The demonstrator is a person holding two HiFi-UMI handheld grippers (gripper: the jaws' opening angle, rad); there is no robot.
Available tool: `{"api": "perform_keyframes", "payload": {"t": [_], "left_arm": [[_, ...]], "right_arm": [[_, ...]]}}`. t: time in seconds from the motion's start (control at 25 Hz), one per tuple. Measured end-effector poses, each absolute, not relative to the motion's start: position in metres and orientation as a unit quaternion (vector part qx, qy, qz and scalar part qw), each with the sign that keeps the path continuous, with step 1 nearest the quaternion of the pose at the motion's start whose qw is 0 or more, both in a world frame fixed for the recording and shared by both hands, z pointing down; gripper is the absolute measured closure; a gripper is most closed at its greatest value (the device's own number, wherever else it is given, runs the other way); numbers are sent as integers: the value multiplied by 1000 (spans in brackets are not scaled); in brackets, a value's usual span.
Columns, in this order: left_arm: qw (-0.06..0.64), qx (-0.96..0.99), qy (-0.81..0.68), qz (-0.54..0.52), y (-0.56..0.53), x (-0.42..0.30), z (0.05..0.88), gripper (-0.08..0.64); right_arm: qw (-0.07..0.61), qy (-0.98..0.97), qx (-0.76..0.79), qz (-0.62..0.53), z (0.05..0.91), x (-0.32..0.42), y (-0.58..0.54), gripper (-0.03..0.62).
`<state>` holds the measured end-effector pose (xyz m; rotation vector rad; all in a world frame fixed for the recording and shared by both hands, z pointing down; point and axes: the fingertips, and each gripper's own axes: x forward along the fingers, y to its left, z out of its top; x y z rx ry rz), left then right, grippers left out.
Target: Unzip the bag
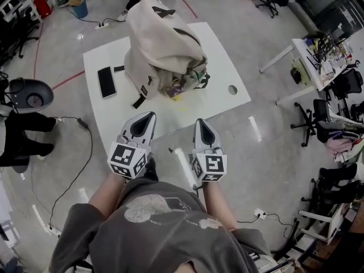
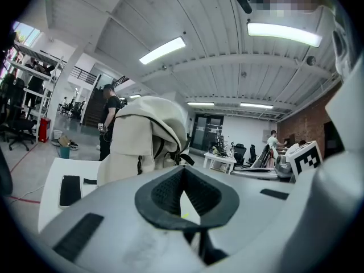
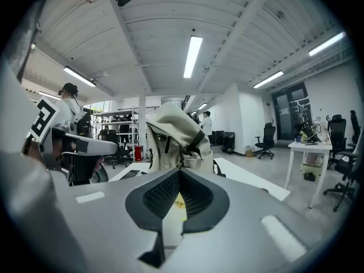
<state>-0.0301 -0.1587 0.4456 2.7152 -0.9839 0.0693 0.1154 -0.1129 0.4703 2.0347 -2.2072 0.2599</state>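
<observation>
Beige bag point(image 1: 162, 44) stands on white table point(image 1: 224, 73) (any print too small).

1. Head view: high above the person, looking steeply down, with the white table point(image 1: 224, 73) at 12 o'clock.
2. Left gripper view: low and level, facing the bag point(image 2: 133, 141) at 11 o'clock.
3. Right gripper view: the same low, level position, with the bag at 12 o'clock; all three views share it.

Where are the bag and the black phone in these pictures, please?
bag point(image 1: 159, 38), head view, on its cream top panel.
black phone point(image 1: 106, 82), head view, middle of its dark face.
</observation>
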Motion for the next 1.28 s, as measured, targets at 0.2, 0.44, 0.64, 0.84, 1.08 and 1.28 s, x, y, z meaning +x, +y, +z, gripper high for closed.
{"api": "perform_keyframes", "payload": {"t": [0.2, 0.44, 0.64, 0.84, 1.08, 1.28], "left_arm": [[118, 940, -319, 31, -193, -24, 449, 554], [120, 947, -295, 34, -209, -2, 454, 554], [114, 950, -289, 38, -215, 27, 460, 554], [114, 943, -310, 48, -222, 48, 461, 553], [113, 929, -345, 65, -236, 75, 472, 551], [110, 916, -377, 83, -249, 90, 484, 476]], "right_arm": [[70, -723, 682, 83, 472, 112, -151, 592], [81, -723, 683, 72, 470, 113, -172, 592], [80, -726, 679, 76, 474, 133, -185, 592], [81, -747, 655, 75, 470, 152, -203, 592], [74, -770, 630, 72, 463, 178, -226, 592], [76, -785, 609, 86, 475, 193, -239, 592]]}}
